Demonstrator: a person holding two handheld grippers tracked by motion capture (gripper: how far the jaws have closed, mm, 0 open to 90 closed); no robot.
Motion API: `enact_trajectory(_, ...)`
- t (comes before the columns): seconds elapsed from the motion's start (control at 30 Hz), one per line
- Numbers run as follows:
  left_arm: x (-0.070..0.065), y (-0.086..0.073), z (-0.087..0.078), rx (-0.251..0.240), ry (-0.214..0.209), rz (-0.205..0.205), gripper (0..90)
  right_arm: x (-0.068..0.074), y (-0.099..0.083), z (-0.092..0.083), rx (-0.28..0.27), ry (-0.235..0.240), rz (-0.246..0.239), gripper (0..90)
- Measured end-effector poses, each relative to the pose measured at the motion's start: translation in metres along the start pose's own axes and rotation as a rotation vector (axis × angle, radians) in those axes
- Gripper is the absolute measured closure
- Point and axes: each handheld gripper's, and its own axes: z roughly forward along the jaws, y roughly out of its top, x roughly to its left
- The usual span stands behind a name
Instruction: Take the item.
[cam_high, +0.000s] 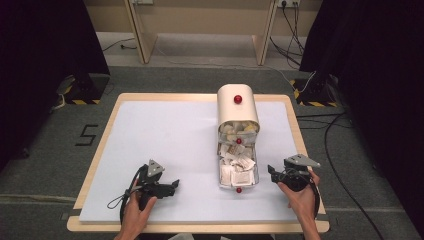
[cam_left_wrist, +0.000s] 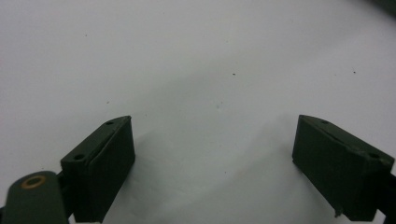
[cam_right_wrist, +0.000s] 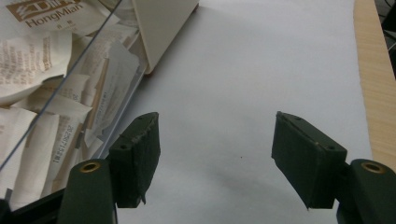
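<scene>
1. Box (cam_high: 238, 107): a cream, round-topped box stands at the centre-right of the worktop (cam_high: 165, 140), with a red knob (cam_high: 238, 99) on top.
2. Flap (cam_high: 239, 172): its clear front flap lies folded down toward the person, with a red knob at the near edge. The box therefore reads as already opened.
3. Packets (cam_high: 238, 167): white paper packets with brown print are heaped on the flap and in the box mouth. In the right claw view the packets (cam_right_wrist: 42, 84) lie behind the clear pane, loose and overlapping.
4. Right claw (cam_high: 275, 175): it sits just beside the flap's right edge, pointing at it, low over the worktop. In its own view the right claw (cam_right_wrist: 217, 161) has jaws standing wide apart with only bare worktop between them; it is released and holds nothing. Whether the left jaw touches the flap's edge cannot be told.
5. Left claw (cam_high: 172, 186): it rests well apart from the box, at the near left. In its own view the left claw (cam_left_wrist: 212, 168) is released, with bare white surface between the jaws.
6. Progress, as judged: the opening is done; no packet has been taken out onto the worktop. Picking a packet, most likely with the right claw, is what remains, along with any closing of the flap.
</scene>
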Motion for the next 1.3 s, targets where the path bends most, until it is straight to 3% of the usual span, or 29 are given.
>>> enact_trajectory(0.47, 0.000, 0.000, 0.000, 0.000, 0.000, 0.000, 12.1, 0.001, 0.010, -0.013, -0.064, 0.006, 0.018, 36.5)
enact_trajectory(1.3, 0.000, 0.000, 0.000, 0.000, 0.000, 0.000, 12.1, 0.022, 0.025, -0.028, -0.137, 0.056, -0.027, 41.8)
